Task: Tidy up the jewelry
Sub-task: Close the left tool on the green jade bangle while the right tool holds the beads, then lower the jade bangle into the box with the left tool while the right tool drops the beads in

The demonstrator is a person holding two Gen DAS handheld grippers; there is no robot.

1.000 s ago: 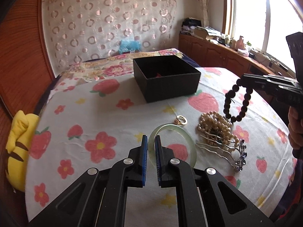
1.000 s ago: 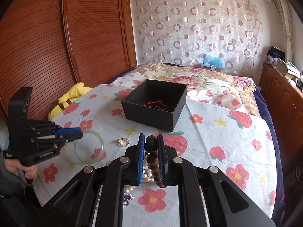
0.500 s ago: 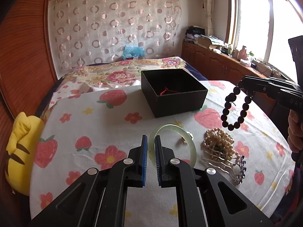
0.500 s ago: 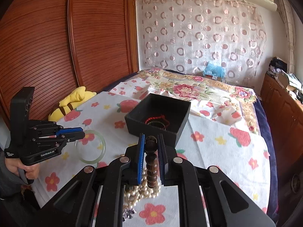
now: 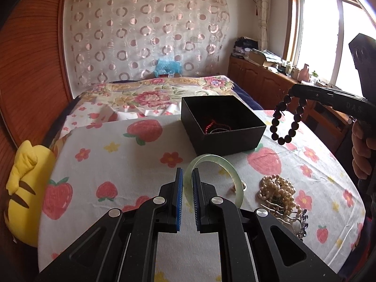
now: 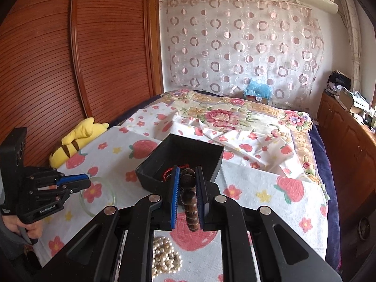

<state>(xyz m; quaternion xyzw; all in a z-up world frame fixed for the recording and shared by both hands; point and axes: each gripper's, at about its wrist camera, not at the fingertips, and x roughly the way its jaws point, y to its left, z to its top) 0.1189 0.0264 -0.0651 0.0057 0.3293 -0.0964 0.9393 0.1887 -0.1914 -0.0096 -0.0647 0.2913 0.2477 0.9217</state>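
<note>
Covering most of both frames, a bed [image 5: 145, 164] is seen under a strawberry-print sheet, with an open black box [image 5: 221, 124] at centre. At the lower centre of the left wrist view, a pale green bangle [image 5: 212, 162] is pinched on its rim by the narrowly set fingers of the left gripper [image 5: 187, 183], its ring tilted up towards the box. At the right of that frame, a dark bead bracelet [image 5: 285, 119] is held by the right gripper [image 6: 188, 181], fingers closed on the top beads, its loop hanging downward. A pearl strand [image 5: 278, 189] is left lying at the lower right.
</note>
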